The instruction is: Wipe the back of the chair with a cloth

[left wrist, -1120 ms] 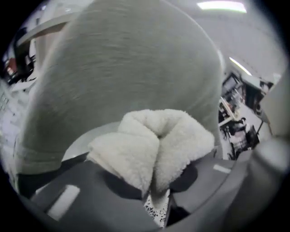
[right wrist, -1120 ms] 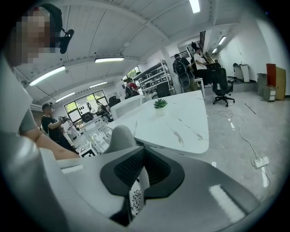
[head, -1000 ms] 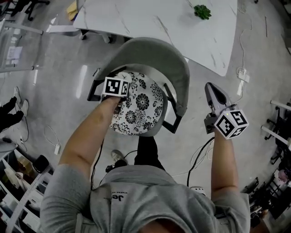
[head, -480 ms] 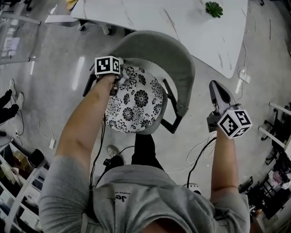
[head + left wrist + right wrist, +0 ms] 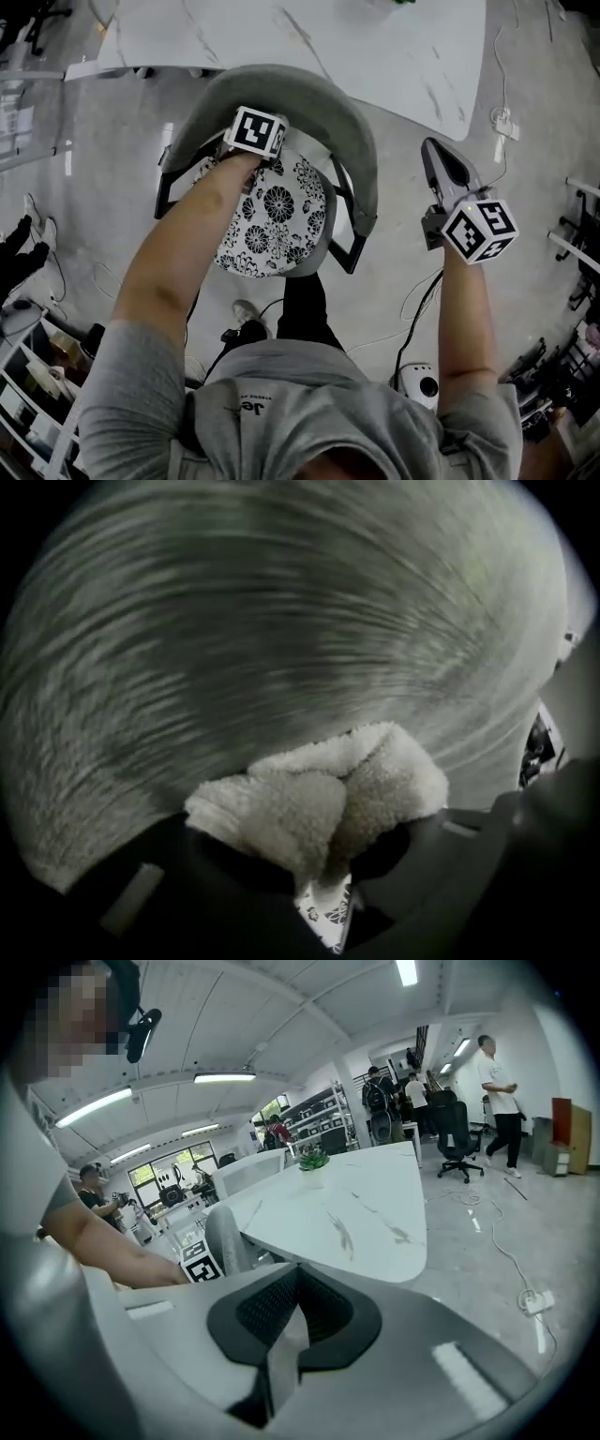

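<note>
1. Grey fabric covers the curved backrest (image 5: 323,103) of the chair (image 5: 349,246), which is seen from above towards 12 o'clock in the head view. Its round seat cushion (image 5: 272,220) is printed with black and white flowers.
2. The left gripper (image 5: 328,860) is held at the inner face of the backrest, at about 11 o'clock of the seat cushion. The person's left forearm (image 5: 187,253) is stretched across the cushion's edge.
3. A fluffy white cloth (image 5: 323,794) is pinched between the left gripper's dark jaws, which are closed upon it. The cloth bulges out ahead of them in two thick folds.
4. The cloth is pressed against the backrest. The grey weave fills the left gripper view and is rendered streaked and blurred.
5. The right gripper (image 5: 439,159) is held well apart from the chair, at 3 o'clock of it, above the bare grey floor (image 5: 534,131). Its jaws are brought fully together, and nothing is gripped between them.
6. A white, marble-patterned table (image 5: 394,47) is seen at 12 o'clock, beyond the chair. In the right gripper view a small potted plant (image 5: 312,1159) is seen standing on it.
</note>
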Tool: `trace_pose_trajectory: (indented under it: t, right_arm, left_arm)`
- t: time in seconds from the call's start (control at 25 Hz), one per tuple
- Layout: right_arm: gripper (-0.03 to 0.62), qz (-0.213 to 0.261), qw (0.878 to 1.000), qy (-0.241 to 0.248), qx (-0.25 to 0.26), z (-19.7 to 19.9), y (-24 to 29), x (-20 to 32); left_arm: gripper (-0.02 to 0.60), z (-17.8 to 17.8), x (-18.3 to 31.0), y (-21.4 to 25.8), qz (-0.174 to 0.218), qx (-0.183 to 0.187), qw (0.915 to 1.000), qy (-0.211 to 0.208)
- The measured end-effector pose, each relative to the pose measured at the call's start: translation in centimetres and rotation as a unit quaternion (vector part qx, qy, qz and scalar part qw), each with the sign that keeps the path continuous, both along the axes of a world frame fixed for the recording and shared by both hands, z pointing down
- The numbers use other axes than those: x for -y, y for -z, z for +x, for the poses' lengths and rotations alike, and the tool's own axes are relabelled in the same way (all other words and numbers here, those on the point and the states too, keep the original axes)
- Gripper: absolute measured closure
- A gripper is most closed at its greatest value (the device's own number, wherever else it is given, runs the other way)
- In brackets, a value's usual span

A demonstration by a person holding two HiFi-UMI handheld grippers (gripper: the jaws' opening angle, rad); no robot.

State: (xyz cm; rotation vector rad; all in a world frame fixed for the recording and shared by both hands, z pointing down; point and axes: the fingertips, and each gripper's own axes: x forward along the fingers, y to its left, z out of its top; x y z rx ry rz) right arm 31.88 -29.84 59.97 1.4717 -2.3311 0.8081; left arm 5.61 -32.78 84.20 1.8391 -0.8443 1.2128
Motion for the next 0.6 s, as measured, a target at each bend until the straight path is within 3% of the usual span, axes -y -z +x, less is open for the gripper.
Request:
trace_pose_trajectory:
  t: [0.2, 0.4, 0.6]
  right_arm:
    - [0.591, 0.002, 1.0, -0.002, -0.004, 0.8, -0.5, -0.5]
    - [0.591, 0.003, 1.0, -0.006, -0.004, 1.3, -0.4, -1.4]
    - [0.591, 0.005, 1.0, -0.005, -0.009, 1.1, 0.1, -2.8]
  left_arm:
    - [0.431, 7.6, -1.7, 1.0, 0.038, -0.011, 0.9921, -0.119]
    - [0.431, 11.9, -4.4, 0.9, 0.071, 0.014, 0.9705, -0.23]
    - [0.431, 15.3, -7.8, 1.4, 0.092, 0.025, 0.9493, -0.3]
